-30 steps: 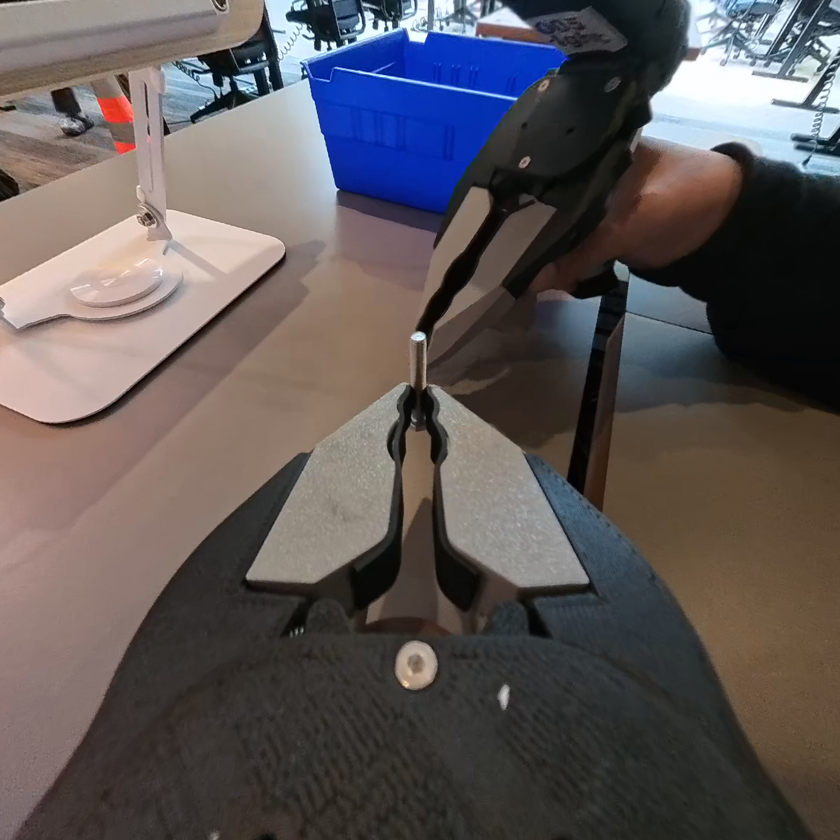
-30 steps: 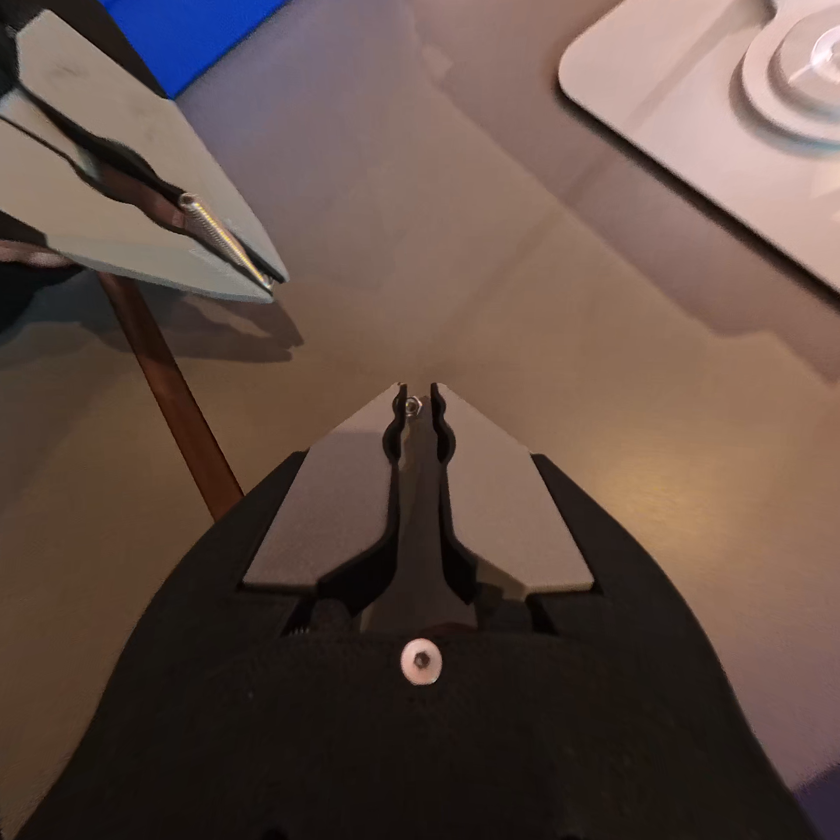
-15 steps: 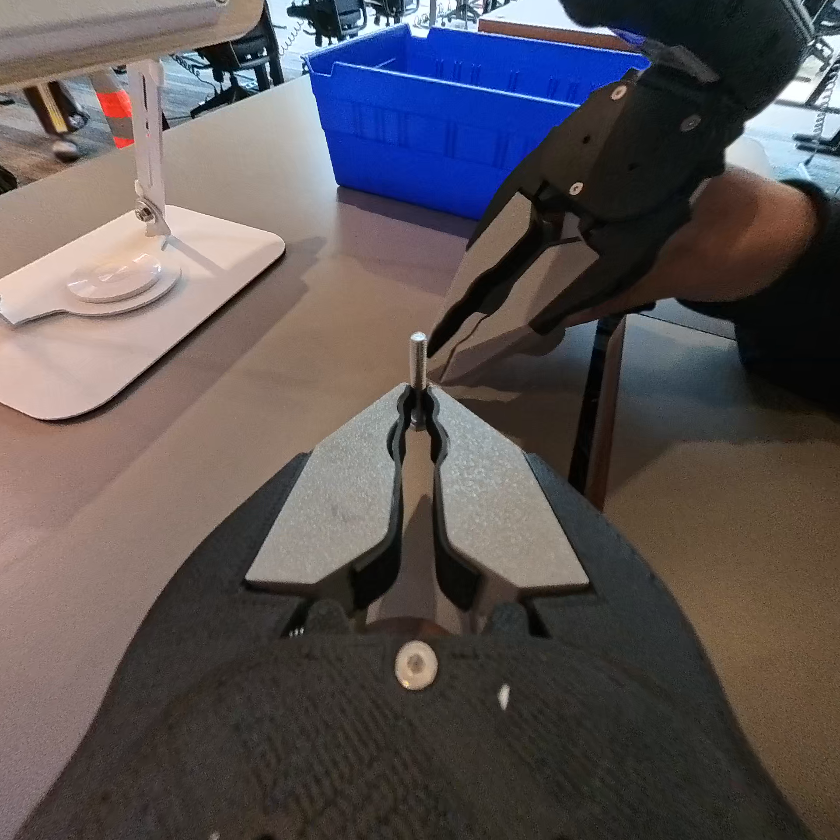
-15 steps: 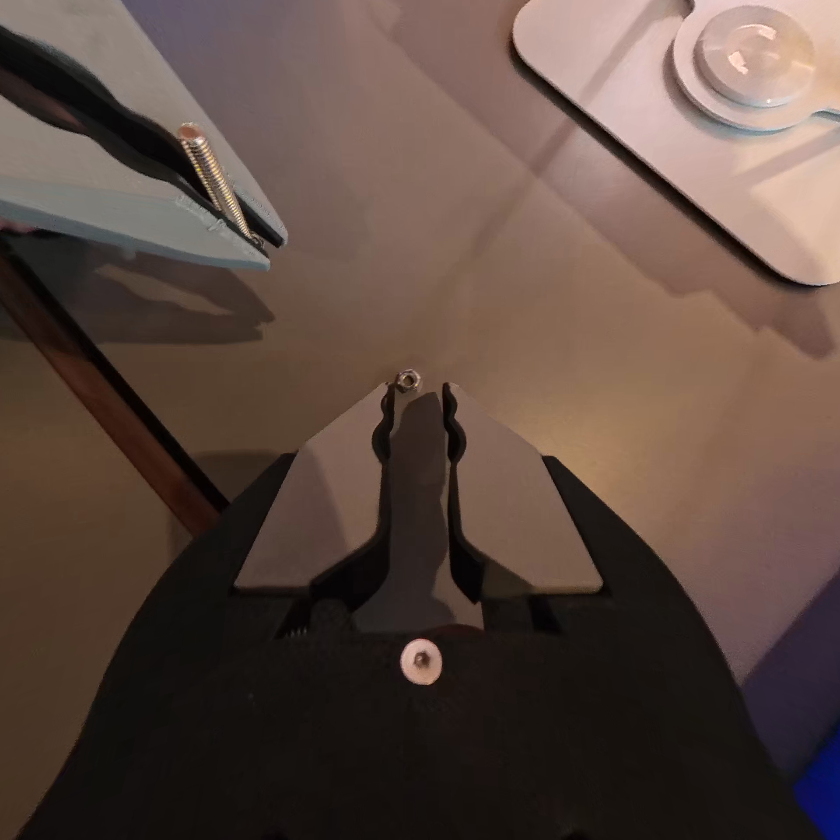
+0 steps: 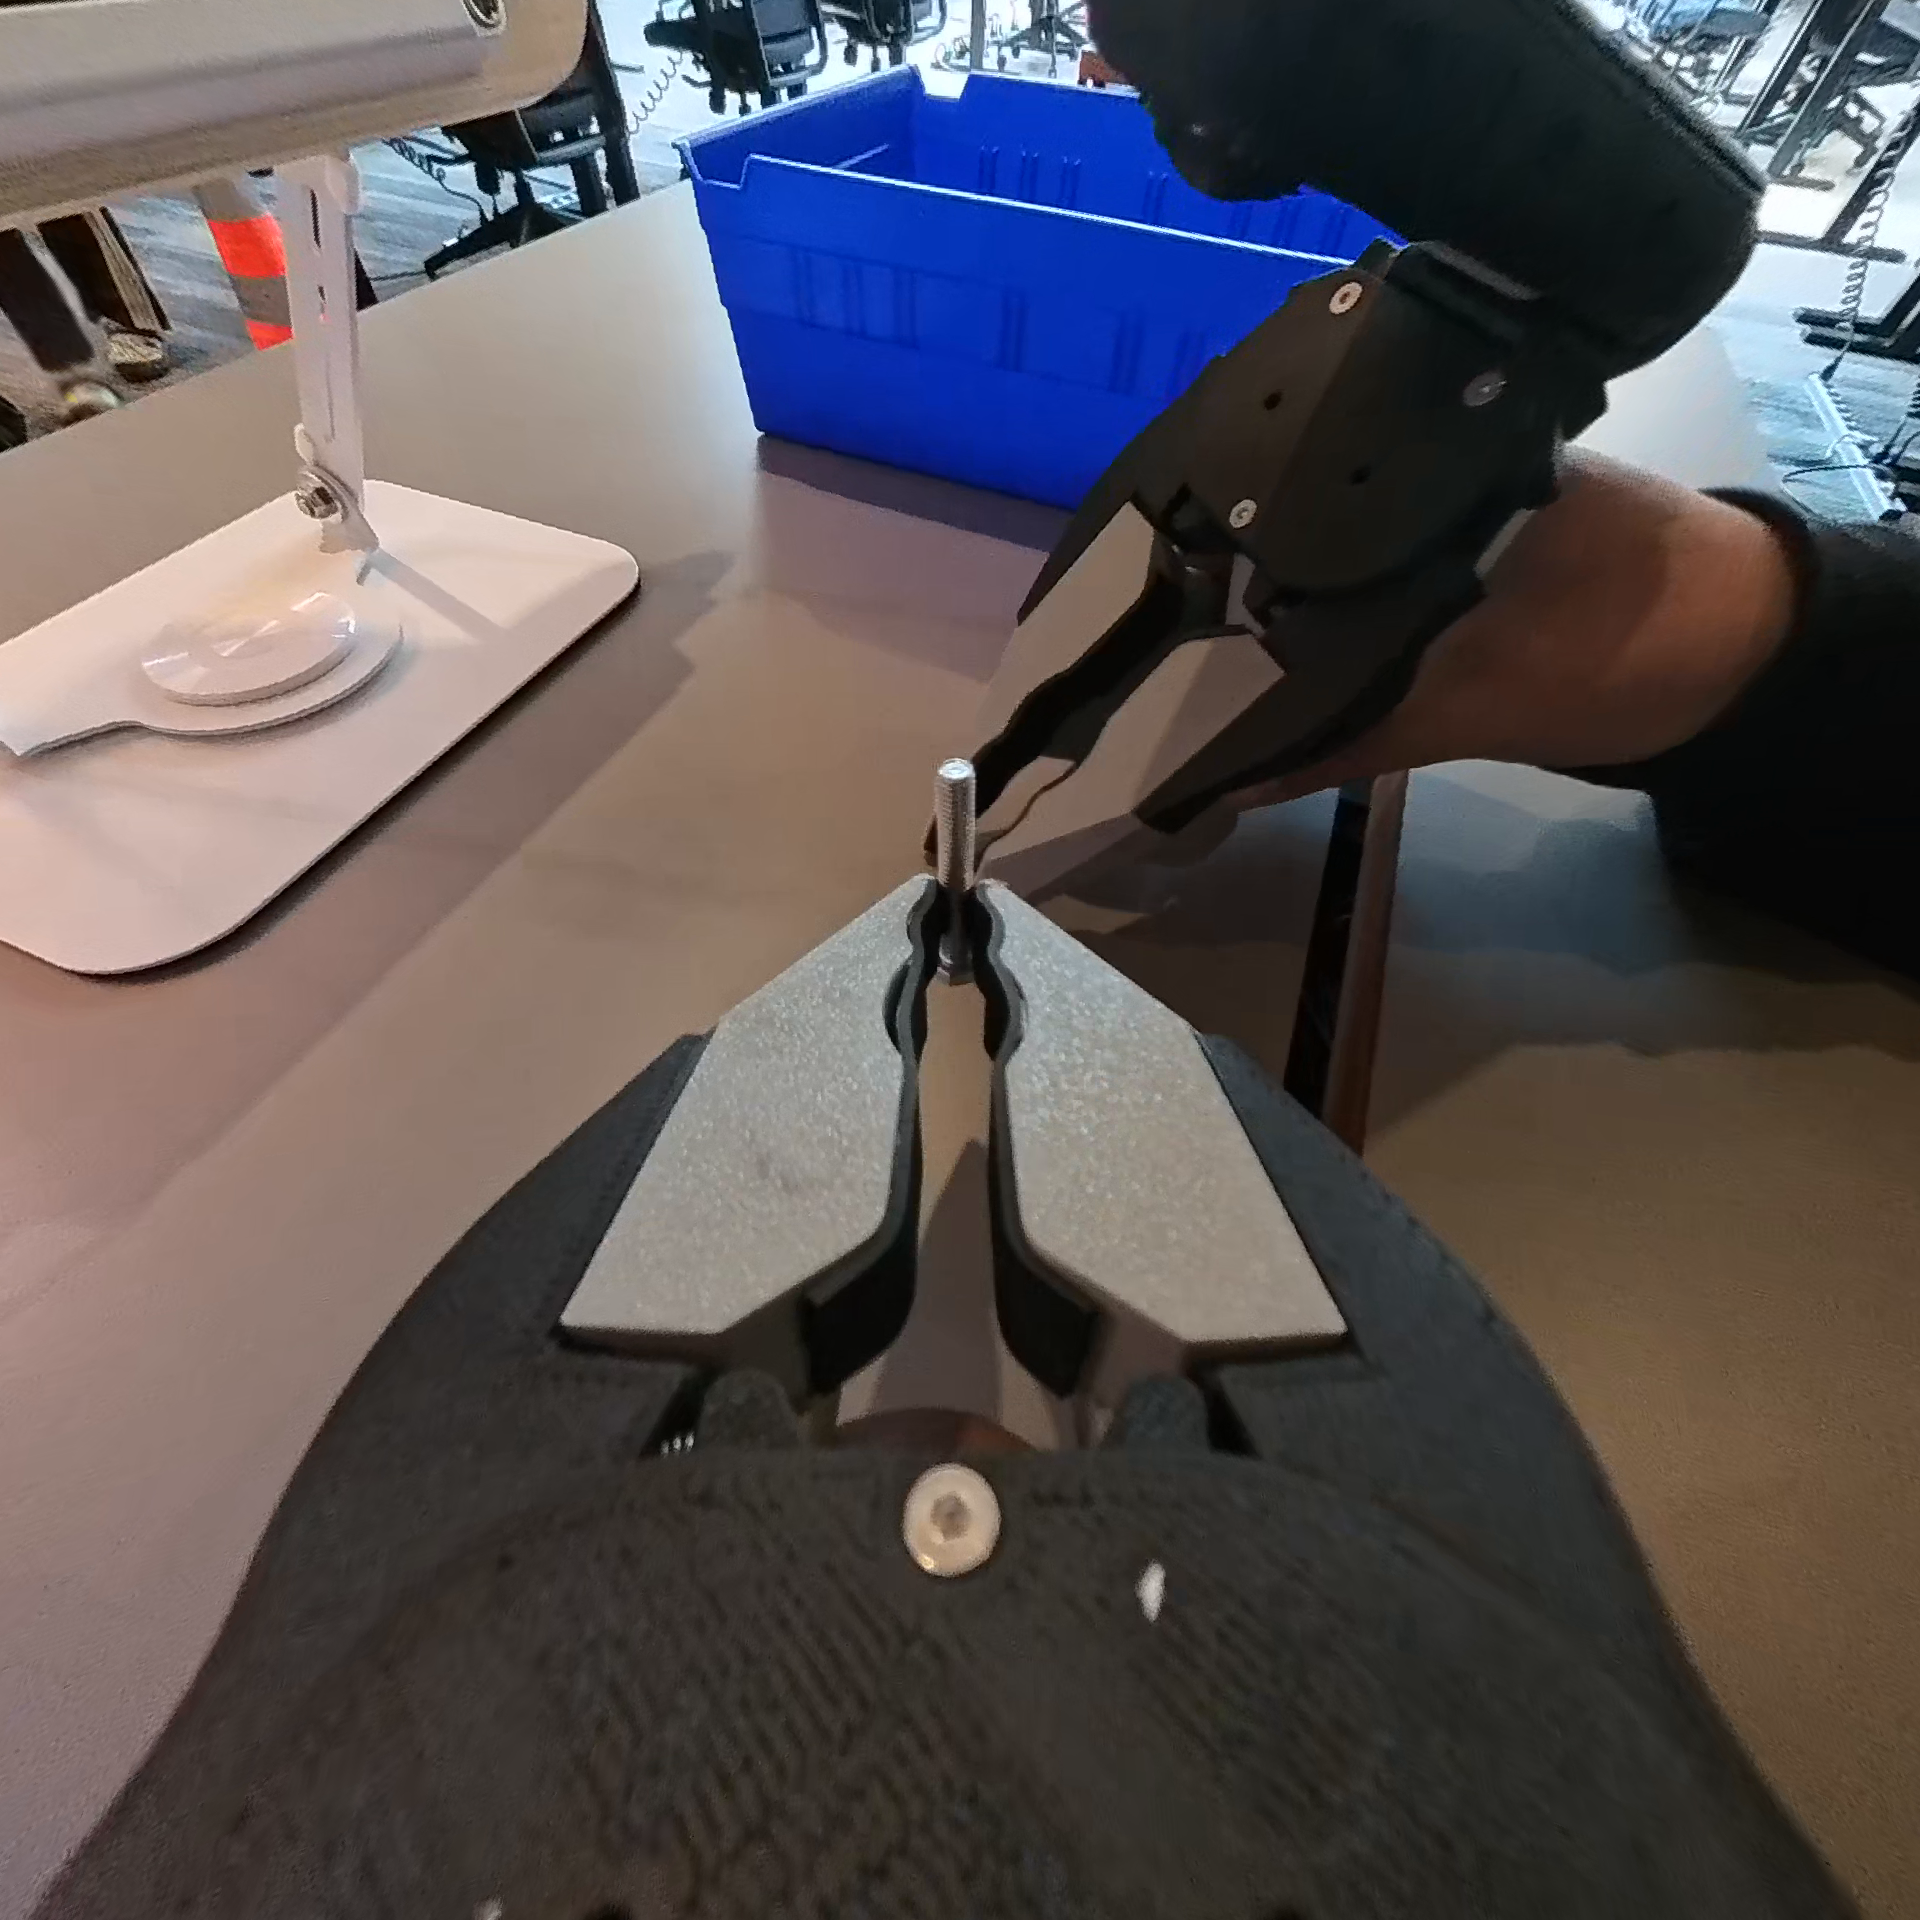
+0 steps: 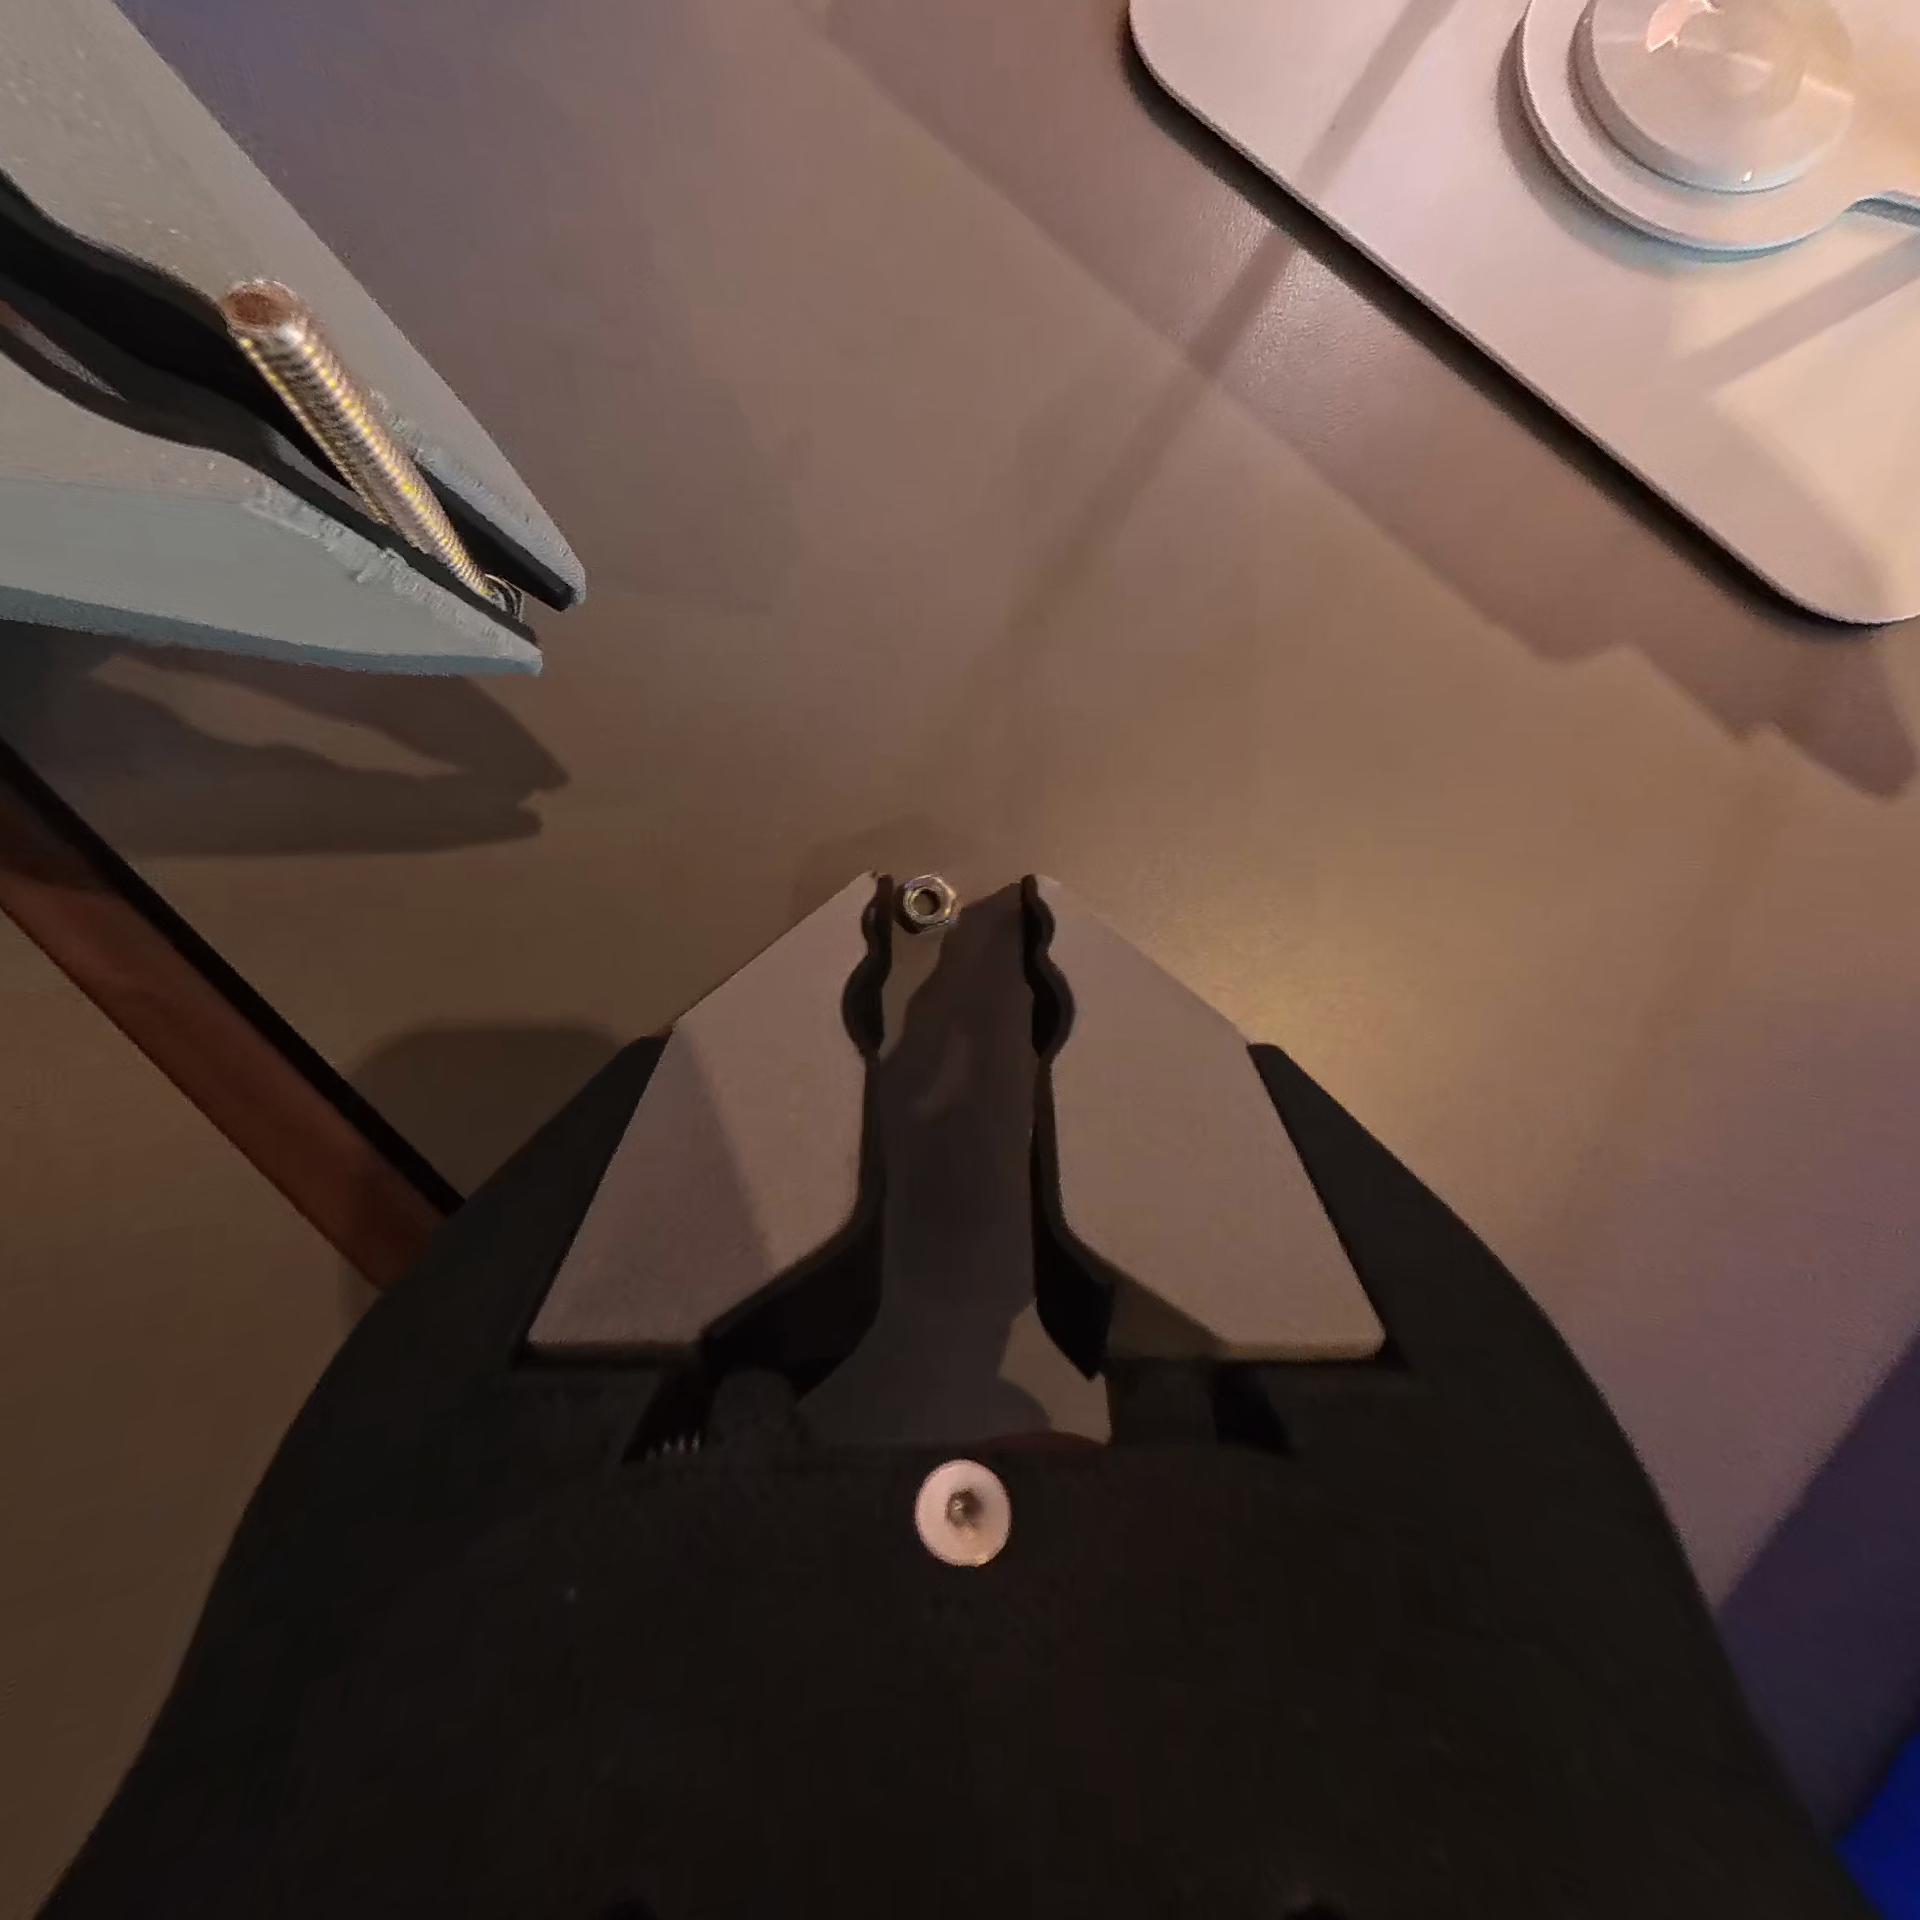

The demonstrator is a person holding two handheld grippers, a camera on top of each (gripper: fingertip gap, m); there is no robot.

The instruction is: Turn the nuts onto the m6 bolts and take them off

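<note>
The left tongs (image 5: 953, 902) are pinching the bolt (image 5: 952, 824) near its head, threaded shank upright. The right tongs (image 6: 951, 896) are spread; the nut (image 6: 928, 904) lies on the worktop (image 6: 1299, 935) between their tips, beside the left finger.

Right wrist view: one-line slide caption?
Open right gripper above a loose nut on the table; left gripper holds the bolt nearby.
</note>
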